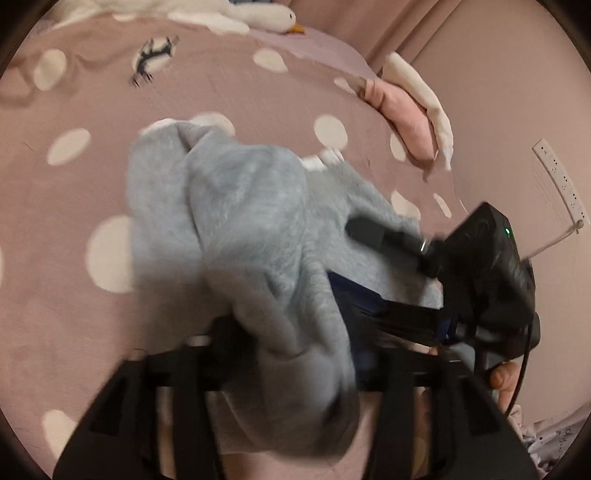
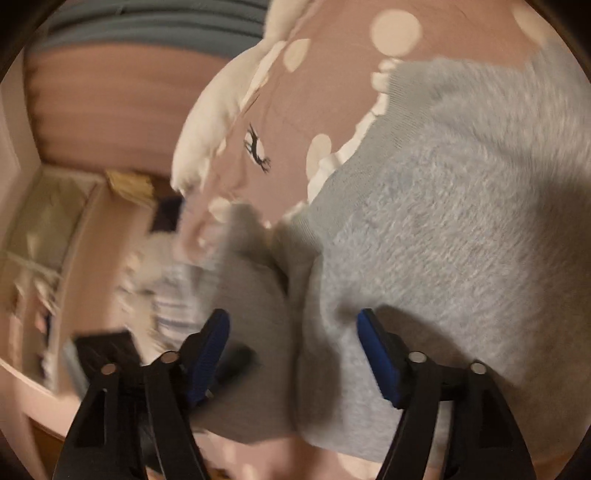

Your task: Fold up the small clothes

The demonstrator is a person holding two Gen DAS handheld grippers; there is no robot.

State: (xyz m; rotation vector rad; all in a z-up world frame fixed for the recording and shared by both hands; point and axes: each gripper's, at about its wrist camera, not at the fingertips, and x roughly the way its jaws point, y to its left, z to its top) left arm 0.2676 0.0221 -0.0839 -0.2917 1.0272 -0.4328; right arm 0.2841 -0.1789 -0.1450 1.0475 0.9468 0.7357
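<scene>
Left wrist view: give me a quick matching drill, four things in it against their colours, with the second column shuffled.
Things:
1. fleece garment
2. bedspread
3. goose plush
4. right gripper

Colours:
A. black
B. white with an orange beak
C. pale grey-blue
D. dusty pink with cream dots

Pairs: 1-C, 2-D, 3-B, 4-A
</scene>
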